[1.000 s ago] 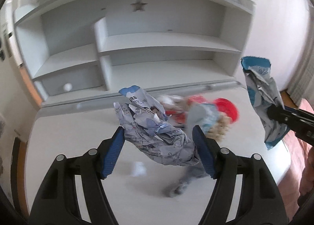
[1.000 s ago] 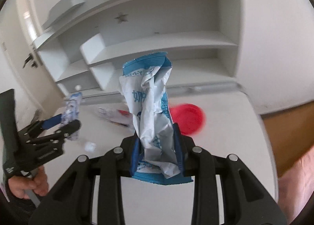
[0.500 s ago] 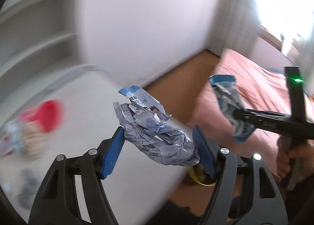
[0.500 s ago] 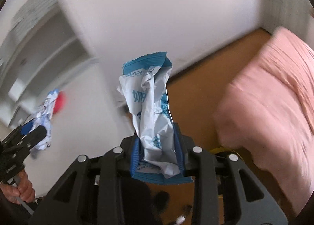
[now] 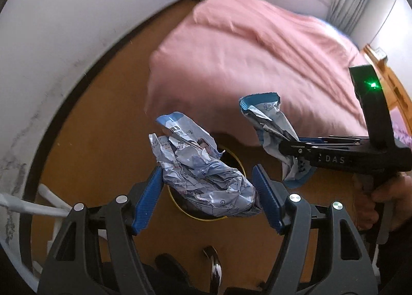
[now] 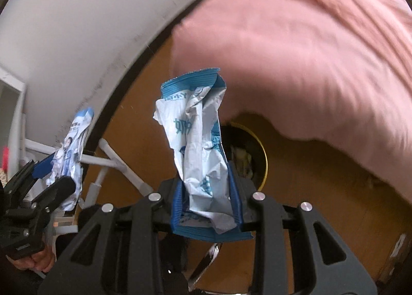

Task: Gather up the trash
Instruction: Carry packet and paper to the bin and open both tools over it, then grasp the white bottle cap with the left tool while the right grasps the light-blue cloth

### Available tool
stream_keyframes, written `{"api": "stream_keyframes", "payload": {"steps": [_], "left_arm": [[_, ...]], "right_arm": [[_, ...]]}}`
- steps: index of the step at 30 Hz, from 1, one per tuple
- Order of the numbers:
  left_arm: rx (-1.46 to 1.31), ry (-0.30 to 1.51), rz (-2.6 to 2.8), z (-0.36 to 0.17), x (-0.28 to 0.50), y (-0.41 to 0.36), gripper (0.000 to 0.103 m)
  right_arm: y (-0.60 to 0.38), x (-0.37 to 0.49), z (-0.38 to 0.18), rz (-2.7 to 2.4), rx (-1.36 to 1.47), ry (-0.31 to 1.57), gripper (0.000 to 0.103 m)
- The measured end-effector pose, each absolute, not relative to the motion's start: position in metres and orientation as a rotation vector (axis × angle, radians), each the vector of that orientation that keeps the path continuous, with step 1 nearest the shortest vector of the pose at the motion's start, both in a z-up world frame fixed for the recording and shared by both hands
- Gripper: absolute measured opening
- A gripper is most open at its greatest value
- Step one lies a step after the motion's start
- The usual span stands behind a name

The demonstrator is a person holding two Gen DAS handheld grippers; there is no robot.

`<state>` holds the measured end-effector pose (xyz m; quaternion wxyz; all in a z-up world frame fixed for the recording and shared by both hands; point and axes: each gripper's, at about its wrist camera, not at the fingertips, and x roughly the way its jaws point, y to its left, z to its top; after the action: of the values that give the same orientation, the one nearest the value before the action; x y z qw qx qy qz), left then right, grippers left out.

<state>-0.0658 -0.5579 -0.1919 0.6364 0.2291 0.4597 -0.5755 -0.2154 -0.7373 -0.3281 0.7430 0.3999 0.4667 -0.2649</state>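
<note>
My left gripper [image 5: 208, 186] points down, shut on a crumpled white-and-blue printed wrapper [image 5: 200, 171] that fills the gap between its blue pads. Directly beneath it on the brown floor stands a dark trash bin with a yellow rim [image 5: 180, 208]. To the right, my right gripper [image 5: 285, 145] is shut on a blue-and-white snack bag [image 5: 270, 125]. In the right wrist view that snack bag [image 6: 198, 145] stands upright between the pads of the right gripper [image 6: 208, 192], with the bin [image 6: 263, 156] just behind it. The left gripper [image 6: 51, 176] and its wrapper [image 6: 73, 145] are at the left edge.
A bed under a pink cover [image 5: 257, 50] overhangs the floor right behind the bin. A white wall with a dark skirting [image 5: 64, 104] curves along the left. White furniture legs [image 6: 116, 163] stand at the left. A person's hand [image 5: 386, 199] holds the right gripper.
Both grippers swung away from the white desk and shelves, rolled and tipped downward, and now hang over the bin beside the bed. Each still holds its wrapper.
</note>
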Motion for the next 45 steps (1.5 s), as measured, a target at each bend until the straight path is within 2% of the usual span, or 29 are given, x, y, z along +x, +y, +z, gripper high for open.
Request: {"api": "stream_keyframes", "payload": {"steps": [7,13,17,20,22,24,29,35,38,45], "left_arm": [[0.597,1.184,-1.315,-0.26,-0.083,-0.599,0.069],[0.624,1.195,-1.334,-0.266,-0.083,-0.604,0.071],[0.63,1.192,-1.33,-0.267,-0.086,-0.612,0.08],[0.623,1.19,-1.326,-0.264,-0.084,-0.611,0.08],[0.62,1.187,-1.319,-0.263,-0.082,-0.611,0.08],[0.615,1.181,-1.314,-0.259,-0.08,-0.608,0.08],[0.587,1.158,-1.312,-0.242,-0.074,-0.596,0.081],[0.528,1.059,-1.336,-0.186,-0.076,-0.574,0.088],[0.488,0.967,-1.349,-0.143,-0.078,-0.553,0.09],[0.426,0.789,-1.183,-0.049,-0.046,-0.45,0.093]], "right_arm": [[-0.744,-0.222,-0.389,-0.549,0.951,1.107,0.031],[-0.757,-0.216,-0.396,-0.532,0.971,1.109,0.032],[-0.759,-0.215,-0.393,-0.524,0.969,1.097,0.035],[-0.758,-0.211,-0.391,-0.518,0.967,1.098,0.036],[-0.761,-0.21,-0.392,-0.511,0.967,1.103,0.041],[-0.763,-0.21,-0.39,-0.516,0.968,1.103,0.052],[-0.763,-0.209,-0.379,-0.523,0.962,1.085,0.058],[-0.756,-0.211,-0.322,-0.548,0.897,1.012,0.063],[-0.746,-0.207,-0.274,-0.562,0.828,0.945,0.065],[-0.67,-0.144,-0.153,-0.467,0.574,0.812,0.071]]}}
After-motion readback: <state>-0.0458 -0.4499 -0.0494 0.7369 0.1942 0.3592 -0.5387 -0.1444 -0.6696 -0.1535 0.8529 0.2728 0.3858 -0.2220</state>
